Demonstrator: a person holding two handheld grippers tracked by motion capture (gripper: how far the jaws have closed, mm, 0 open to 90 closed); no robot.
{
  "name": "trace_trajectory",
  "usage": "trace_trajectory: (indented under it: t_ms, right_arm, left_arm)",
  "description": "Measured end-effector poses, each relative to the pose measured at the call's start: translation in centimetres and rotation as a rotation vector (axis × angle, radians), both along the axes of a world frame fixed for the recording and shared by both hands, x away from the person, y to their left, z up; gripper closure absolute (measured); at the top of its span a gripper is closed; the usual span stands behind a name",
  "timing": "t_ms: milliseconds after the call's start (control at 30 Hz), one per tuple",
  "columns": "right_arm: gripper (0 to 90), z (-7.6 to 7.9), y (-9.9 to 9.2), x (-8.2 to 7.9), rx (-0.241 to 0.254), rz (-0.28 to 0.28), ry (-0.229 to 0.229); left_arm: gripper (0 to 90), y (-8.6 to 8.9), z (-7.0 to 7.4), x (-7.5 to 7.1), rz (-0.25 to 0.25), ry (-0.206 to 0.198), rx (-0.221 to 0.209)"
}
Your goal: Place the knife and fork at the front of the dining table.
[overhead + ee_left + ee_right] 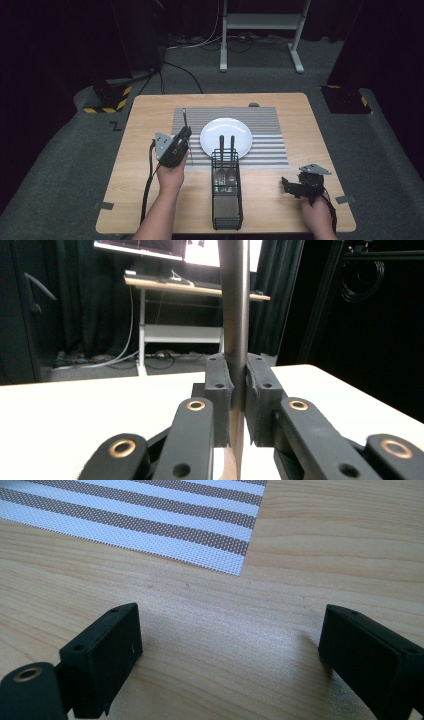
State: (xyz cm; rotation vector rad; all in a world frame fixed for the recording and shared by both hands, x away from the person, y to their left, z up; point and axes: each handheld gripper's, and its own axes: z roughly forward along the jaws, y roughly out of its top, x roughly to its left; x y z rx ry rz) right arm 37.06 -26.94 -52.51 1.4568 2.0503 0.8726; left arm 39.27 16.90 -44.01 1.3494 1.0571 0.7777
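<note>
Left gripper [181, 139]: jaws clamped on an upright cutlery handle [234, 305], held left of the plate [226, 137] for place-setting. Right gripper [295, 187]: jaws wide apart and empty, resting near the table's [145, 150] right edge.

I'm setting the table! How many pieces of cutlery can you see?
3: two dark-handled utensils standing in the black wire caddy, one slim dark-handled utensil in the left gripper. More may hide inside.

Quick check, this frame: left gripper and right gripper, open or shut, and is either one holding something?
Left gripper: shut on a dark utensil handle, which stands upright between the pads.
Right gripper: open, holding nothing, jaws wide apart over the bare wooden table.
</note>
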Motion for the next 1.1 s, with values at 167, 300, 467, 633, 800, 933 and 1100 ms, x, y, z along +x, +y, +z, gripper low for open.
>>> trace_trajectory:
  t_ms: [167, 300, 467, 633, 800, 933, 1100]
  right_arm:
    - [9.7, 0.0, 0.0, 0.0, 0.000, 0.000, 0.000]
    - [9.8, 0.0, 0.0, 0.0, 0.001, 0.000, 0.001]
    - [9.8, 0.0, 0.0, 0.0, 0.001, 0.001, 0.001]
    - [9.8, 0.0, 0.0, 0.0, 0.001, 0.001, 0.001]
    - [9.9, 0.0, 0.0, 0.0, -0.001, 0.002, 0.000]
    - [9.9, 0.0, 0.0, 0.0, -0.001, 0.001, 0.001]
    - [9.9, 0.0, 0.0, 0.0, -0.001, 0.002, 0.001]
  left_arm:
    - [81.6, -0.2, -0.7, 0.7, 0.018, 0.064, 0.000]
    - [81.6, -0.3, -0.9, 0.9, 0.020, 0.082, 0.001]
    - [81.6, -0.3, -1.3, 1.3, 0.019, 0.102, 0.009]
    - [81.6, -0.1, -1.5, 1.5, 0.028, 0.119, 0.019]
    - [81.6, 0.2, -1.6, 1.9, 0.036, 0.129, -0.004]
    - [81.6, 0.2, -1.6, 2.1, 0.037, 0.136, -0.009]
    - [81.6, 0.0, -1.0, 2.4, 0.033, 0.125, -0.006]
